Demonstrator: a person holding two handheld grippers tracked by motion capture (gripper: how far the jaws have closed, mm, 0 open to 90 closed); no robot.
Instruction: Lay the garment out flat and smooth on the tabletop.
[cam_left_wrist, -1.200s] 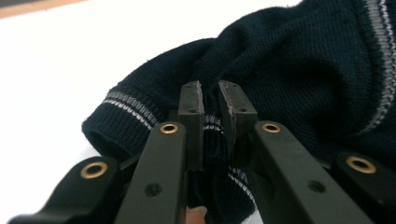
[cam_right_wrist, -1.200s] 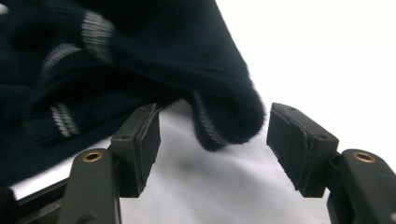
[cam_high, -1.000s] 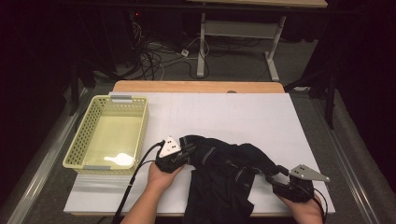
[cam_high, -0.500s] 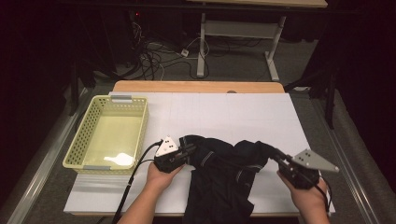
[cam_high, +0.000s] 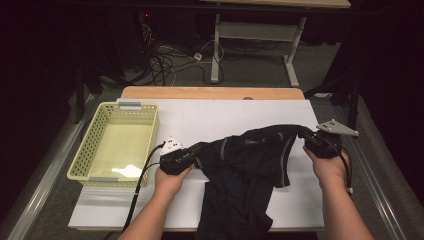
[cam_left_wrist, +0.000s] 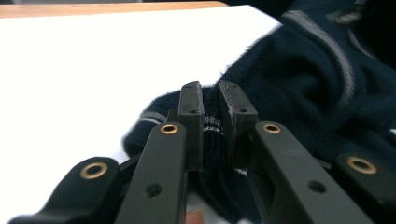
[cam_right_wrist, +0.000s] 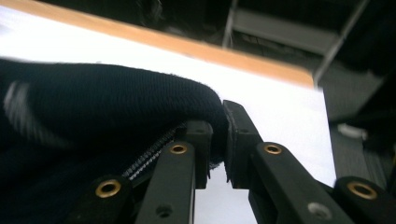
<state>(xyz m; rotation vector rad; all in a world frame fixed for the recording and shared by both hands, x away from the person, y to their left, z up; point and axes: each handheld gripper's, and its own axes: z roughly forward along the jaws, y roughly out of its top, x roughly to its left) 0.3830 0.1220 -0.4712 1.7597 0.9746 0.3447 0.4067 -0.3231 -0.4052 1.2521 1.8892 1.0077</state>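
Both grippers hold a dark garment (cam_high: 247, 170) on the white tabletop (cam_high: 210, 117). The left gripper (cam_high: 192, 151) sits near the middle of the tabletop, its jaws pinching a ribbed, striped edge of the cloth, as the left gripper view shows (cam_left_wrist: 212, 123). The right gripper (cam_high: 304, 135) is out toward the right edge, raised a little, its jaws pressed onto a fold beside a zipper (cam_right_wrist: 154, 151). Between them the upper edge of the garment is drawn into a rough line, while the rest hangs crumpled toward the near edge and drops over it.

The work looks to be at an early stage: the cloth is gripped at two points and partly stretched, but it is not yet spread flat, and no neat fold shows. A yellow basket (cam_high: 82, 160) stands empty at the left, well apart from the garment; if the cloth is meant to go there, that is still to do.
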